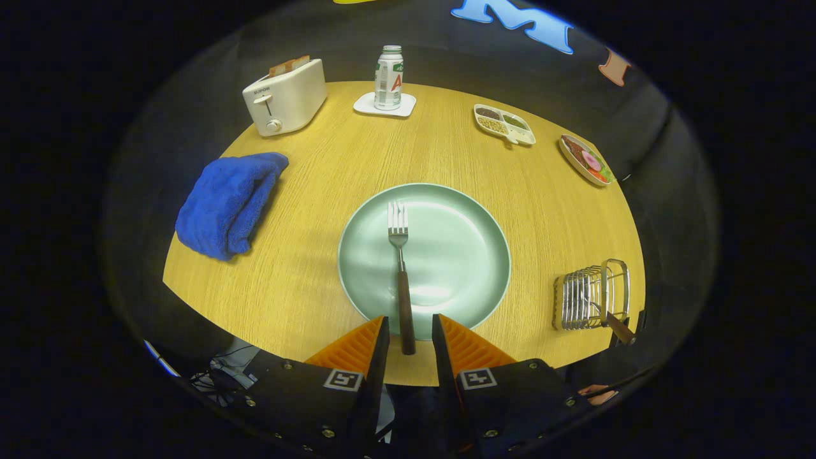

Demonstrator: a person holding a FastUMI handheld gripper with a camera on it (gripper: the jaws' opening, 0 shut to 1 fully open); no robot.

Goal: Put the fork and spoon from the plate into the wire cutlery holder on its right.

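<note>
Gripper view, lower centre: fork (400, 268) handle lies between the gripper (410, 331) fingers, long axis pointing away across the plate (472, 255); jaws narrow, not touching.

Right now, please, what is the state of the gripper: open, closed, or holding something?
Gripper: jaws open, one on each side of the fork's brown handle, not pressing it. The fork rests on the green plate.

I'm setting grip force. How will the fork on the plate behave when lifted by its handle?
The fork looks stiff: metal head, dark handle. Its handle end lies between the gripper fingers, which stand apart from it. Held that far back, the tined end may droop. On the glossy plate it could slide if nudged.
</note>
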